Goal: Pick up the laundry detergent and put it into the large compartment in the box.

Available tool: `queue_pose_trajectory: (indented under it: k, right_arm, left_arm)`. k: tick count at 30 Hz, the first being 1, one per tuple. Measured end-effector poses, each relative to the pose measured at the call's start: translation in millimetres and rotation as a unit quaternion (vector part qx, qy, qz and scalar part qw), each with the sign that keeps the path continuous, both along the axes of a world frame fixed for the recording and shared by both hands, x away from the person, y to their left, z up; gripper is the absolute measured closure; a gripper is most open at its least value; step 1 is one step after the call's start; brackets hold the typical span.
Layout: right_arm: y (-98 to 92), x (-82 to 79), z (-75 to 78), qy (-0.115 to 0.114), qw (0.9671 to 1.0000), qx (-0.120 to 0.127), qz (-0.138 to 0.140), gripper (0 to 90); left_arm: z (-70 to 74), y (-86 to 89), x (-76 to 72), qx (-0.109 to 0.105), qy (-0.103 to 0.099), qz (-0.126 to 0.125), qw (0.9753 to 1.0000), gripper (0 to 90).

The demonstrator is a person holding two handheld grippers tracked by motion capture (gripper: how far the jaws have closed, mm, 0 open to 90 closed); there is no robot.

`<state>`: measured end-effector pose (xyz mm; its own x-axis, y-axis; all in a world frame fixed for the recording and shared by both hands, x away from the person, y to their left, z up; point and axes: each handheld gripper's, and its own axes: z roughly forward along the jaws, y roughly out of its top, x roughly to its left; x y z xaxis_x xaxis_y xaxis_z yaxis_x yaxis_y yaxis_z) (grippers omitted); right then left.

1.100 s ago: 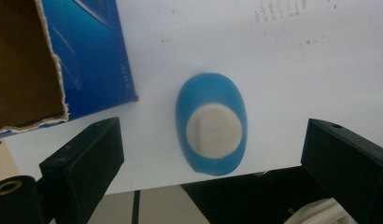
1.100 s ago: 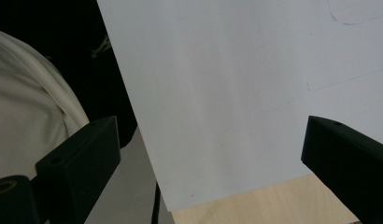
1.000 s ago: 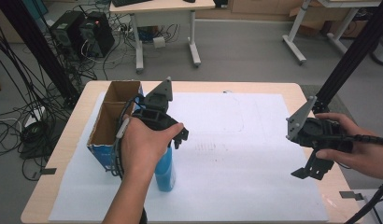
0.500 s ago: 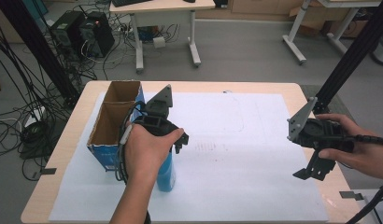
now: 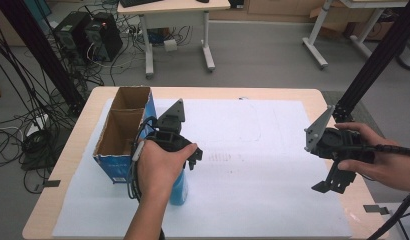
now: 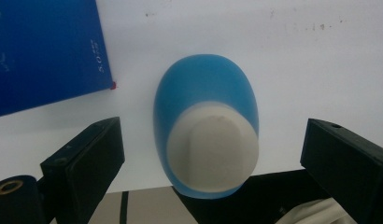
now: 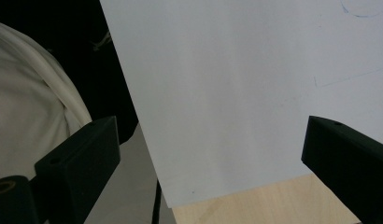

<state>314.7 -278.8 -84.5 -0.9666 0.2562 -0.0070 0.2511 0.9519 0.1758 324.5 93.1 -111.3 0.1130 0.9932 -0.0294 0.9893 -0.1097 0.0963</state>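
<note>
A blue bottle (image 6: 206, 88) with a white cap (image 6: 213, 147) stands upright on the white paper. From above, in the left gripper view, it sits between the two black jaws with a gap on each side. My left gripper (image 6: 210, 156) is open and points down over it. In the high view the person's hand covers most of the left gripper (image 5: 190, 160), and the lower part of the bottle (image 5: 179, 192) shows below the hand. My right gripper (image 5: 333, 182) hangs open over the paper's right edge, and the right gripper (image 7: 213, 163) has nothing between its jaws.
An open cardboard box (image 5: 120, 132) with blue sides and two compartments stands just left of the bottle; its blue wall (image 6: 45, 51) is close to the left jaw. White paper (image 5: 253, 150) covers the wooden table (image 5: 73, 150). The table's near edge (image 7: 255, 207) lies under the right gripper.
My left gripper has moved a little down and toward the person, over the bottle. The right gripper has hardly moved.
</note>
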Motion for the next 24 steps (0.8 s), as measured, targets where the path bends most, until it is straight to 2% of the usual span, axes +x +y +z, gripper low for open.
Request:
queue_pose_trajectory:
  k: [12,24]
  right_arm:
    - [-0.4,-1.2,-0.2,0.001,1.0,0.0,0.001,4.6]
    - [-0.6,-2.4,0.3,-0.004,1.0,0.006,0.003,4.6]
  left_arm:
    - [-7.8,-3.6,1.4,0.007,0.003,0.001,1.0,8.4]
    - [-12.5,-1.1,2.2,0.008,0.001,0.006,1.0,16.5]
